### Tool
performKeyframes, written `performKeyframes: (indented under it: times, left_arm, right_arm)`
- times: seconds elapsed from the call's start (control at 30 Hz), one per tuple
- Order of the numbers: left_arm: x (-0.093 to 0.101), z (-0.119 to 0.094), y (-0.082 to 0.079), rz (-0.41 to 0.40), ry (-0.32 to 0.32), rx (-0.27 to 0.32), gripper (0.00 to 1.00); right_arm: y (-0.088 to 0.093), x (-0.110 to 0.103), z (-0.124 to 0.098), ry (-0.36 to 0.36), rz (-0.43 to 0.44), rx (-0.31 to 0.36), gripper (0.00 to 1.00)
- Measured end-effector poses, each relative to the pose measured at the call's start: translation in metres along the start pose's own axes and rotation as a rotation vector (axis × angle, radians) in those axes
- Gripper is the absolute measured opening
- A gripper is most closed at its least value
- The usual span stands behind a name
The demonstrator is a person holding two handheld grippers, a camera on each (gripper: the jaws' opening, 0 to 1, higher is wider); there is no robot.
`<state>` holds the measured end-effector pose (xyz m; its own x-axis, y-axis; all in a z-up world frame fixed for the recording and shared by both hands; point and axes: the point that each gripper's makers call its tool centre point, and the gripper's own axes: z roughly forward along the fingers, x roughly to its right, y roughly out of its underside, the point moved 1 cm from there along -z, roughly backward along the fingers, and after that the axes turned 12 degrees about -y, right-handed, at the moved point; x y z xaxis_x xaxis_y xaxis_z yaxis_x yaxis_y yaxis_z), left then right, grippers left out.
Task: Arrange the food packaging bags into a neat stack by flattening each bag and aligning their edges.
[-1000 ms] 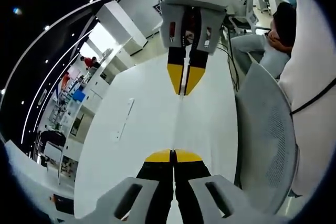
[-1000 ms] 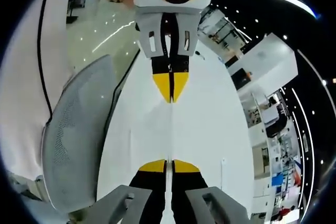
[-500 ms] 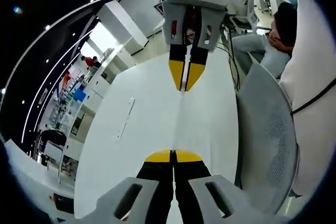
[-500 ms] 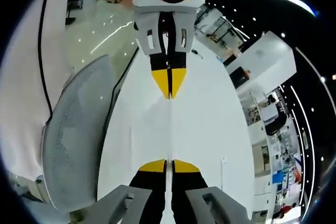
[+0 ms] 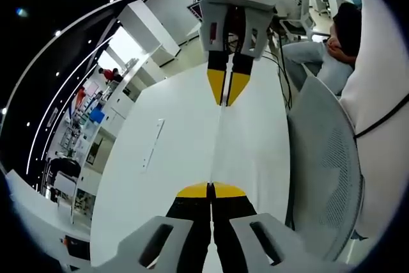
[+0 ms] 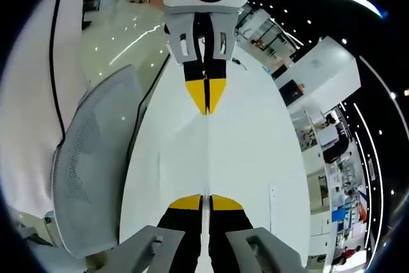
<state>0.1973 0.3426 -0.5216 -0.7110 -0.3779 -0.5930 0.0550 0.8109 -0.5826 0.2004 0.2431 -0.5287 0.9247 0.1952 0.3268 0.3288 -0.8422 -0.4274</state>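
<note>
Left gripper (image 5: 211,190) and right gripper (image 6: 205,202), both pressed together, pinch one white bag (image 5: 192,139).

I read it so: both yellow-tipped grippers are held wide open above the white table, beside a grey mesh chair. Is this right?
Not quite. The left gripper and the right gripper are closed, with their yellow tips together; each gripper's own view shows it. They are above the white table, beside the grey mesh chair.

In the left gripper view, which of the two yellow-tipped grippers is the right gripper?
The right gripper is the one reaching down from the top, over the white table; the left gripper rises from the bottom edge.
</note>
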Motion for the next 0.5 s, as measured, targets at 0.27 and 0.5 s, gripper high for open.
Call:
performKeyframes:
  times: [0.27, 0.5]
  left_arm:
    - [-0.0003, -0.0003, 0.0002, 0.0, 0.001, 0.0, 0.0]
    - [-0.0009, -0.0007, 0.0002, 0.001, 0.001, 0.001, 0.0]
  right_arm:
    - [0.001, -0.0001, -0.0018, 0.001, 0.002, -0.002, 0.0]
    - [0.0016, -0.0003, -0.0031, 0.002, 0.004, -0.001, 0.0]
